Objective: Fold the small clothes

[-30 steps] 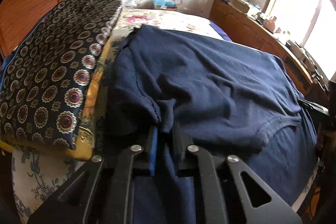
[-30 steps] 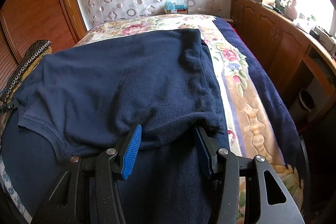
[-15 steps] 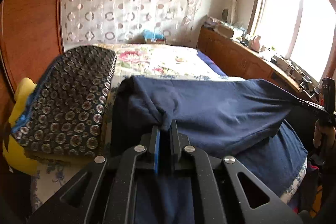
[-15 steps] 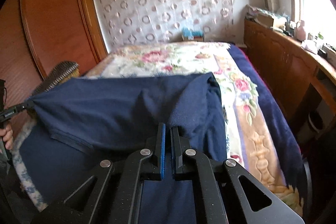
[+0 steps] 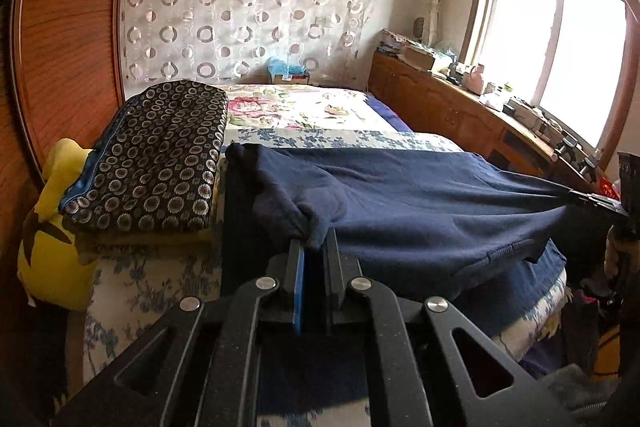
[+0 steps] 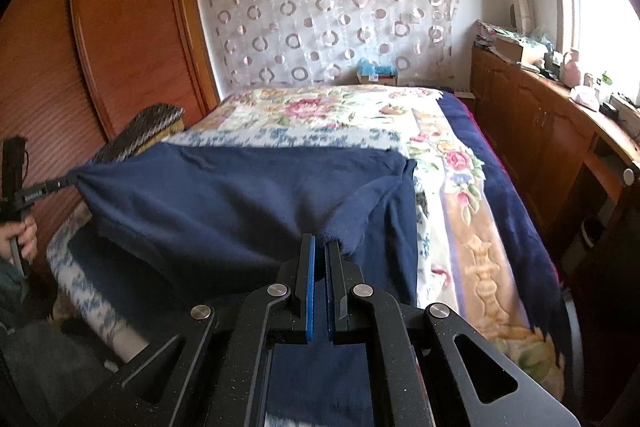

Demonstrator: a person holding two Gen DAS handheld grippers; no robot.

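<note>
A navy blue garment is stretched out above the near end of the bed, lifted by two of its corners. My left gripper is shut on a bunched corner of it. My right gripper is shut on the other corner, where a flap of cloth hangs beside the fingers. Each gripper shows in the other's view: the right one at the far right edge, the left one at the far left with a hand below it. The cloth sags a little between them.
The bed carries a floral cover with a dark blue border. A folded dark patterned quilt lies on a yellow cushion at the left. A wooden wardrobe stands left, a cluttered wooden cabinet under the window right.
The right gripper has closed on the garment's corner. Both grippers have risen and drawn back toward the bed's foot, lifting the cloth off the bed and pulling it taut.
</note>
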